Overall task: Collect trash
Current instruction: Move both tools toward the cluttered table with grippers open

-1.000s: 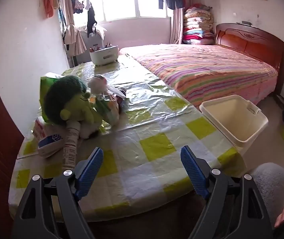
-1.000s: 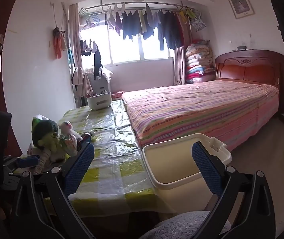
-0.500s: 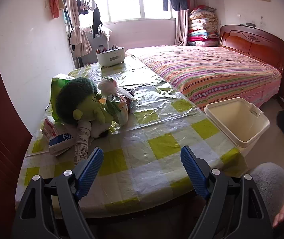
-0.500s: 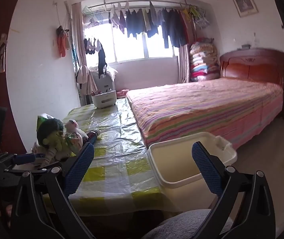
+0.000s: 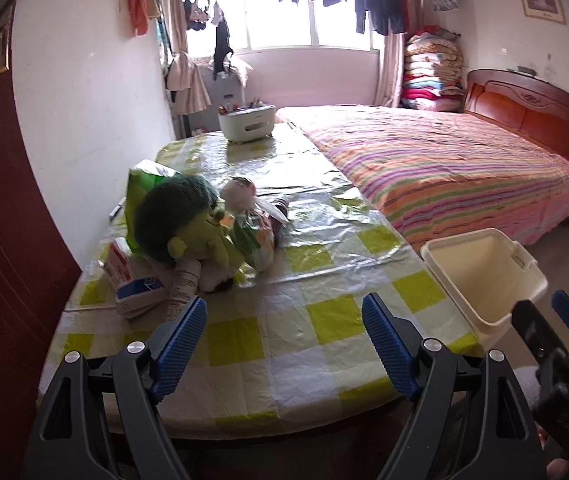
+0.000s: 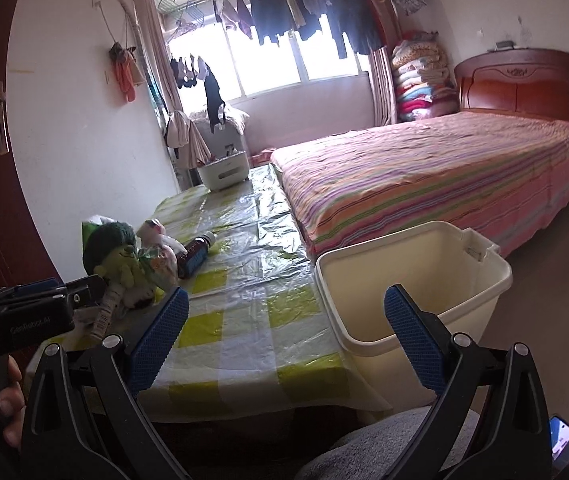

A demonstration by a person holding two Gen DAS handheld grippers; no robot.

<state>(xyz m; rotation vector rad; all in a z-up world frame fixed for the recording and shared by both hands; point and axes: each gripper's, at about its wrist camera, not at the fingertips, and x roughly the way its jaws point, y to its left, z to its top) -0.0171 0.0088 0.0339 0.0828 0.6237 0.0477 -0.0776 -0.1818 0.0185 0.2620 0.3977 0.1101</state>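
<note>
Bedroom setting: checked tabletop (image 5: pixel 324 320) under clear plastic, striped bed (image 5: pixel 444 160) alongside, laundry hanging at the window beyond.

Item 1, left claw (image 5: pixel 284 340): I hold it low at the near edge of the tabletop, jaws spread wide, nothing between them.

Item 2, right claw (image 6: pixel 284 332): likewise wide apart and empty, its view straddling the tabletop's corner and the bin.

Item 3, cream bin (image 6: pixel 416 280): stands on the floor off the tabletop's edge, ahead and to the right of the left claw, directly ahead of the right claw. Nothing visible inside.

Item 4, clutter pile, ahead and to the left of both claws: green plush doll (image 5: pixel 188 224), white tube (image 5: pixel 182 292) nearest the left claw's left finger, small boxes (image 5: pixel 132 284), crumpled wrapper (image 5: pixel 256 236), brown bottle (image 6: pixel 196 254) lying on its side, green bag (image 5: pixel 140 184) behind.

Step in hand, as I judge it: the approach, no piece yet taken.

Next move calls for: advancing the left claw forward and left onto the tube or boxes, squaring the jaws across one piece, keeping clear of the doll, which I would not count as trash.
</note>
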